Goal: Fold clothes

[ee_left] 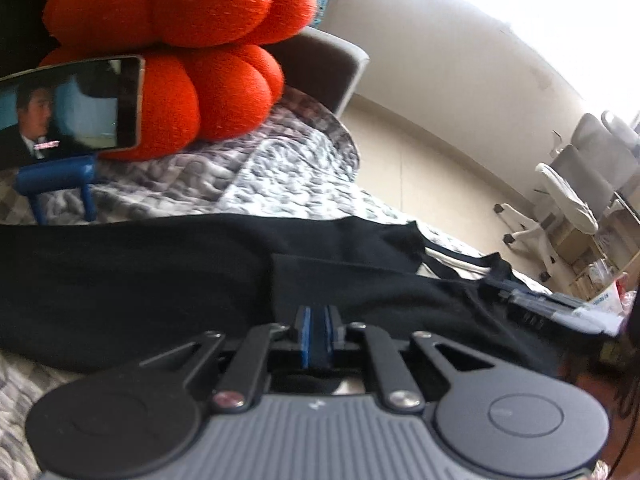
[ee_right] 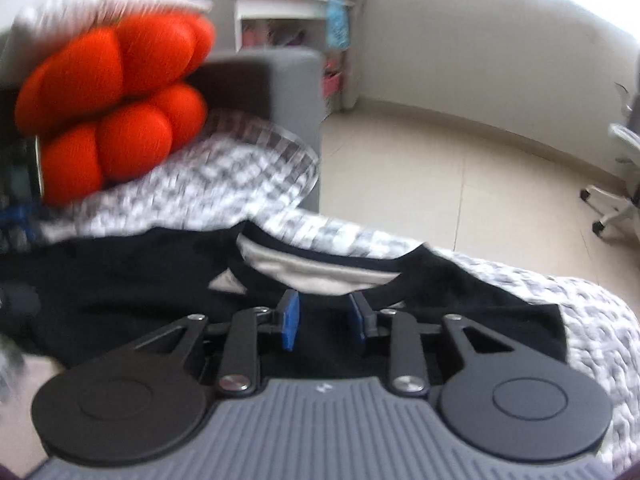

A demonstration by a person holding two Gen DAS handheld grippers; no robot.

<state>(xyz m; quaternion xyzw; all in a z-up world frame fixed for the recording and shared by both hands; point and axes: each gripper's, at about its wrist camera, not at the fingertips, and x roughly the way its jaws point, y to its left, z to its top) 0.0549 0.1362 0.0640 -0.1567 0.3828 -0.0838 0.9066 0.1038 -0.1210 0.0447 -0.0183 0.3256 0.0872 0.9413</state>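
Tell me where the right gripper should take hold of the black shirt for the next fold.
Probably the neckline edge of the black shirt, just ahead of the right gripper. Its jaws are open above the cloth. Come down from above and pinch that rim; it forms a raised, doubled edge, while the body lies flat on the quilt.

An orange cushion [ee_left: 180,52] and a propped phone [ee_left: 68,108] on its blue stand [ee_left: 56,184] blocked the far left. To the right, the quilted bed [ee_right: 592,320] lay bare, with open floor [ee_right: 460,168] beyond.
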